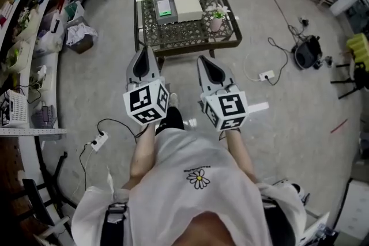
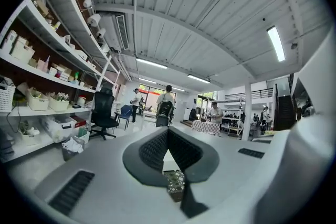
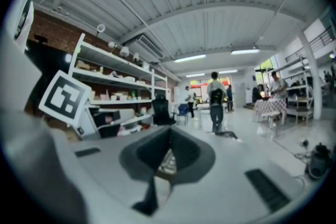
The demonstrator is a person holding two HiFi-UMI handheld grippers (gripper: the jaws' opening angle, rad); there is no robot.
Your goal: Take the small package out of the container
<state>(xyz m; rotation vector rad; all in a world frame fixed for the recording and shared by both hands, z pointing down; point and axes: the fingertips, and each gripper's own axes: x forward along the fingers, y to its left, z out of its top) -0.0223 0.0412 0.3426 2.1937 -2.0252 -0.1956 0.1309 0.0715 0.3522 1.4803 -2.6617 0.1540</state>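
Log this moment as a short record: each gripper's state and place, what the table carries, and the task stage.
left gripper: shut, empty, held in the air short of the table
right gripper: shut, empty, beside the left gripper
table load: container, cream box, potted plant
container contents: a green item, probably the small package
task stage: not yet begun; neither gripper touches anything on the table
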